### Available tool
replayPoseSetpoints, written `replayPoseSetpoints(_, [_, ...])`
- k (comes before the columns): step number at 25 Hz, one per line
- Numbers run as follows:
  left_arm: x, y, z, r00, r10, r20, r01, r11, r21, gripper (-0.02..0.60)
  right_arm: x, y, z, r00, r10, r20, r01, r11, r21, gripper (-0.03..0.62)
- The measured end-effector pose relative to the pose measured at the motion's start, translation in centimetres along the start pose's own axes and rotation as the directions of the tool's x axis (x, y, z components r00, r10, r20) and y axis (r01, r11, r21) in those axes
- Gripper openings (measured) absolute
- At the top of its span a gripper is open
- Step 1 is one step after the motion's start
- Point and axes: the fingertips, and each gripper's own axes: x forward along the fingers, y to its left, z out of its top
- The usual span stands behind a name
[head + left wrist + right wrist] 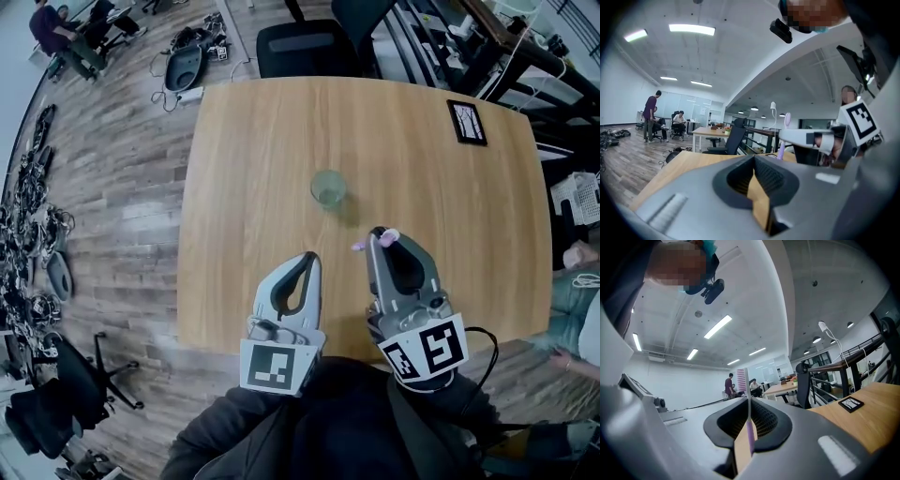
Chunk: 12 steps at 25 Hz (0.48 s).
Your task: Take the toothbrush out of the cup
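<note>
Lilac-handled toothbrush [749, 427] stands pinched between the closed fingers of the right gripper [378, 234], its bristle head above them. It is out of the cup [328, 187], a clear glass that sits near the middle of the wooden counter [244, 159], just beyond the fingertips. The left gripper [309, 256] hovers alongside, fingers together on nothing.

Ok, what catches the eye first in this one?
The right gripper over the table's near side draws the eye, its jaws clamped on a purple toothbrush that stands upright between them. Beyond it a glass cup sits alone mid-table with no toothbrush in it. The left gripper alongside is shut on nothing.
</note>
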Motion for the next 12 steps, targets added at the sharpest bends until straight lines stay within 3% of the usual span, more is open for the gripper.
replayPoseSetpoints(12, [0.0,-1.6,1.9,0.999,-0.017,0.045,0.016,0.999,0.034,0.008,-1.8,0.8,-0.2,0.999,0.046,0.003,-0.046,0.999,-0.002,0.02])
